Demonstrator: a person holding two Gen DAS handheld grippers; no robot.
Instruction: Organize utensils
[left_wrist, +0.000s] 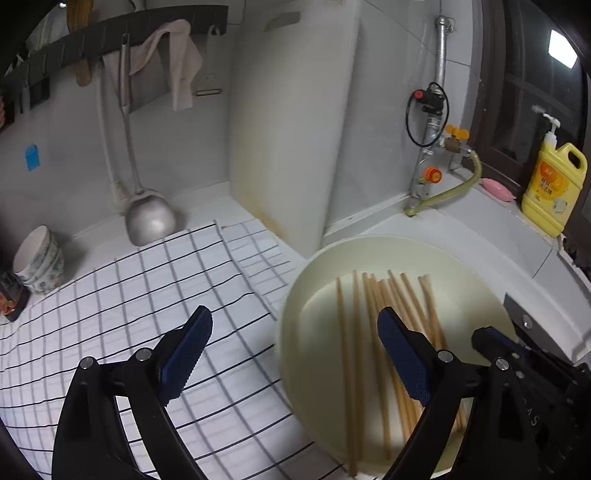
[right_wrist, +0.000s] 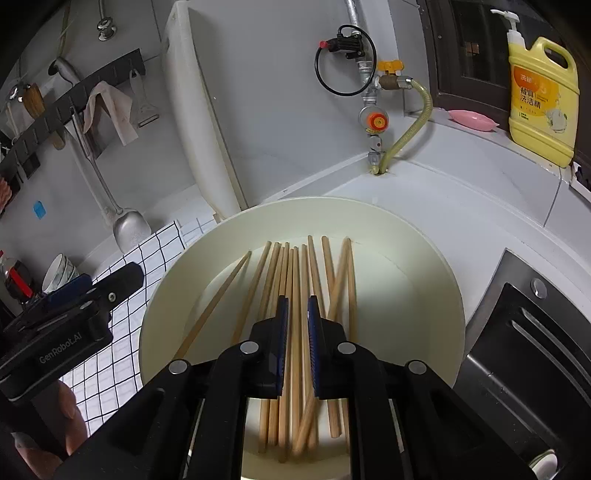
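- The wooden chopsticks (right_wrist: 291, 295) lie loose in a cream round basin (right_wrist: 424, 258), most running lengthwise, one angled off toward the left wall; the basin sits on the grey counter, its left edge beside a white cloth with black grid lines (left_wrist: 147, 295)
- The right gripper (right_wrist: 297, 306) hangs over the pile, jaws drawn close with a narrow gap; chopsticks show through the gap, but whether the pads pinch one I cannot tell
- The left gripper (left_wrist: 295, 325) stands spread wide, one finger over the cloth, the other over the basin; nothing between them
- Behind: a metal ladle (left_wrist: 149, 218) hanging from a rail; stacked bowls (left_wrist: 38, 262) at the left; a yellow detergent bottle (right_wrist: 541, 99) on the sill
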